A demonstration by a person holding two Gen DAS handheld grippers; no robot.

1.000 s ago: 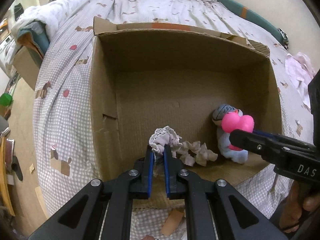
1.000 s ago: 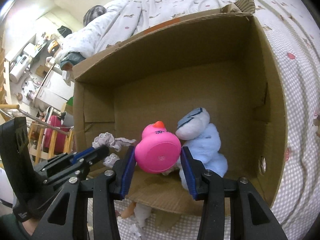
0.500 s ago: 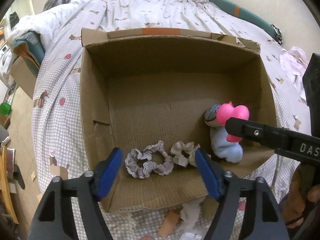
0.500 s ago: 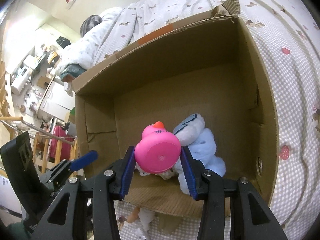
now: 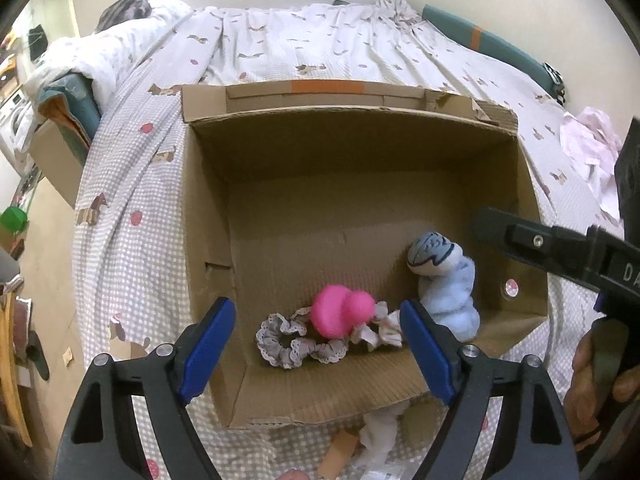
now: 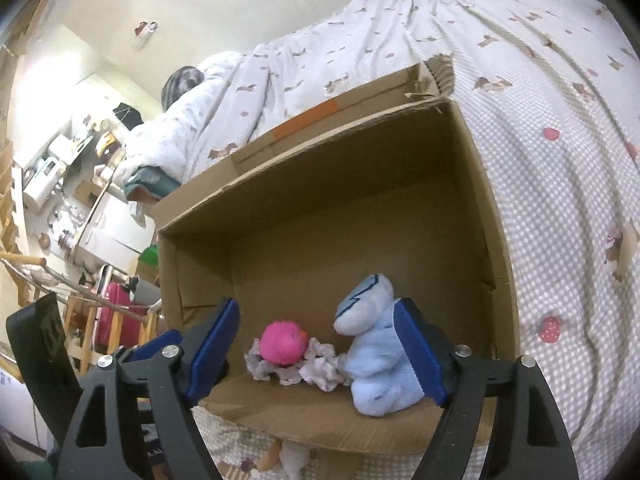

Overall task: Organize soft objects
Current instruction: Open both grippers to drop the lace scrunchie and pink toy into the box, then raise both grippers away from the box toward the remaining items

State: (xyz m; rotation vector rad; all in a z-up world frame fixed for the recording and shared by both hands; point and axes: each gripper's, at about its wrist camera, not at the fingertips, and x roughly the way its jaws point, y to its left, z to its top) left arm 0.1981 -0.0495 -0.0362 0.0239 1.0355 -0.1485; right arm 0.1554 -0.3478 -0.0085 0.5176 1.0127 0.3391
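A cardboard box (image 5: 208,216) lies open on a bed (image 5: 320,48) covered with a checked, patterned sheet, and fills the middle of both views. In the left wrist view, the left gripper (image 5: 316,350) sits at the bottom of the frame with its blue-padded fingers (image 5: 206,344) spread wide apart and holding nothing. Between them, low in the frame on the box floor, a pink rubber duck (image 5: 340,314) rests on top of two frilly scrunchies (image 5: 296,340), one grey and one paler, lying side by side. Just to the right of these a light blue plush toy (image 5: 446,284) stands against the right wall of the box. The right gripper (image 6: 316,350) enters that view from the right edge, above the box rim. In the right wrist view, its own fingers (image 6: 212,344) are also spread wide with nothing between them; the right finger appears just beside, perhaps touching, the plush toy at lower centre, while the pink duck and scrunchies lie in the gap, deeper in the box. A cluttered room shows at the left of that frame.
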